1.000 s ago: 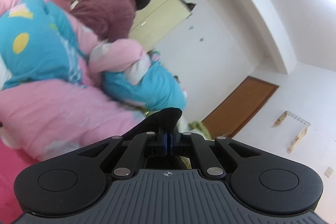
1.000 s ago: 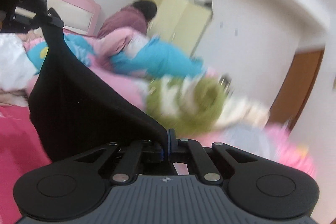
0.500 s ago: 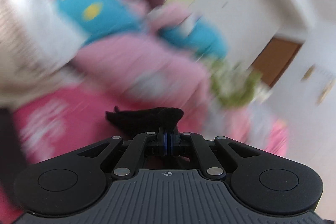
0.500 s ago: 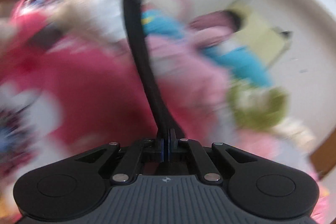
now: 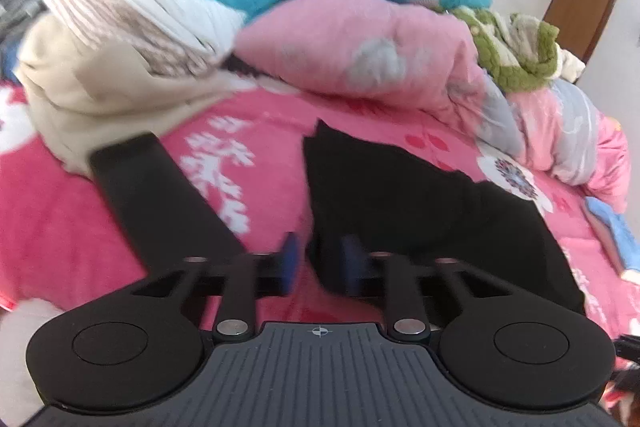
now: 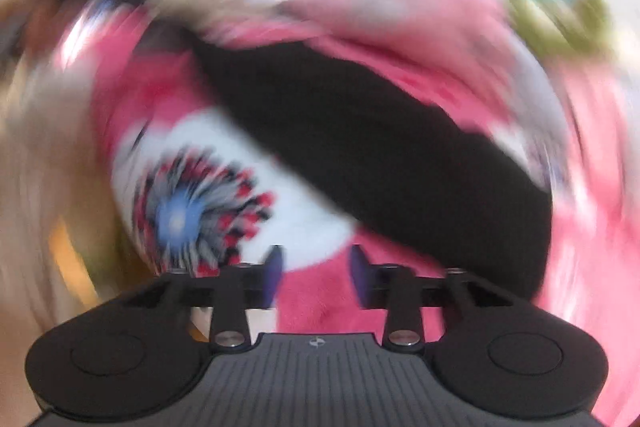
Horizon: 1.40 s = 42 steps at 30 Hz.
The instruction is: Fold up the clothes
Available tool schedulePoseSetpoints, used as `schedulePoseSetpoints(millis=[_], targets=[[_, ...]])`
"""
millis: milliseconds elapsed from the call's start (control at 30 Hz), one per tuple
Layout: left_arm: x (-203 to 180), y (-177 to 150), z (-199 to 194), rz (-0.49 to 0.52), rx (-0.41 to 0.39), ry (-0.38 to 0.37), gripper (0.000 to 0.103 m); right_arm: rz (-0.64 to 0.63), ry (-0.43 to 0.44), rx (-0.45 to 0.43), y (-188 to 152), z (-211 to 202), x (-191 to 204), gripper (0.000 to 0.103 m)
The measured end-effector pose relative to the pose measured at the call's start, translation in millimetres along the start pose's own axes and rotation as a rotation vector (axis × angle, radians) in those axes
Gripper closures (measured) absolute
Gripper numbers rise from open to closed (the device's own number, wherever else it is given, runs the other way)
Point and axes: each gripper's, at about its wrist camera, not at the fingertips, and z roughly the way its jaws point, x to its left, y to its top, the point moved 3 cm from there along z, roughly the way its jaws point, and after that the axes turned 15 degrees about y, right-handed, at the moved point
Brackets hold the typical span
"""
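Two grippers stood with their jaws spread and nothing between them. The left gripper (image 5: pixel 316 261) hovered low over the bright pink floral bedspread (image 5: pixel 56 211), its right pad at the near left edge of the black fabric garment (image 5: pixel 420 211), which lay spread flat on the bed and ran from 6 o'clock out toward 1 o'clock. A separate black strip (image 5: pixel 160 199), possibly a leg or sleeve, lay toward 10 o'clock, its far end at the beige cloth heap (image 5: pixel 100 95). The right gripper (image 6: pixel 314 277) pointed at bedspread, with the garment at 2 o'clock; that view was badly blurred. Whether this was a laying-out or a finished fold could not be told. Any regrasp would have been best made on a clean edge, pinching every layer, away from the pink quilt (image 5: pixel 360 43).
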Motion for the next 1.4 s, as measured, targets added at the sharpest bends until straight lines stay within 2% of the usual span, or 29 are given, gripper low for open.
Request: schedulePoseSetpoints(millis=[133,200,267,367,433,533,633,667,700,767,833,933,967,1000,1100,1300,1400], targets=[[-1,6,-20,0.039,-0.12,0.036,0.06,0.63,0.072,-0.245,-14,-39,-71,0.058],[-14,7,-32,0.128,-0.208,-0.015,0.048,0.92,0.154,-0.371,-34,-52,-103,0.058],[-43,2,-35,0.289,-0.213,-0.113,0.04,1.059,0.193,-0.45,-45,-56,-123,0.058],[-100,-15,-31,0.523,-0.176,-0.274,0.038,1.046,0.097,-0.46,-45,-57,-138,0.058],[-142,-34,-24,0.647,-0.16,-0.383,0.038,1.037,0.101,-0.462,-43,-54,-145,0.058],[-202,-62,-5,0.814,-0.156,-0.467,0.038,1.031,0.114,-0.445,-46,-45,-152,0.06],[-245,-81,12,0.933,-0.149,-0.509,0.038,0.993,0.12,-0.419,-48,-37,-153,0.068],[-256,-87,16,0.958,-0.152,-0.51,0.038,0.974,0.111,-0.406,-47,-33,-155,0.075],[-264,-91,19,0.981,-0.158,-0.509,0.038,0.96,0.103,-0.397,-47,-31,-155,0.089],[-271,-99,19,1.011,-0.165,-0.516,0.038,0.924,0.09,-0.393,-45,-33,-156,0.094],[-274,-104,18,1.031,-0.171,-0.519,0.038,0.825,0.053,-0.401,-31,-43,-157,0.095],[-276,-105,19,1.041,-0.182,-0.509,0.042,0.586,-0.006,-0.4,5,-63,-146,0.096],[-275,-104,19,1.034,-0.186,-0.507,0.047,0.493,-0.027,-0.393,17,-69,-140,0.096],[-274,-102,19,1.023,-0.186,-0.506,0.05,0.471,-0.041,-0.376,17,-70,-140,0.096],[-276,-99,22,1.005,-0.168,-0.51,0.054,0.486,-0.075,-0.314,2,-66,-148,0.096],[-273,-107,32,1.037,-0.122,-0.52,0.055,0.513,-0.143,-0.191,-27,-58,-163,0.095],[-268,-104,32,1.012,-0.105,-0.536,0.055,0.688,-0.083,-0.299,-43,-72,-172,0.094]])
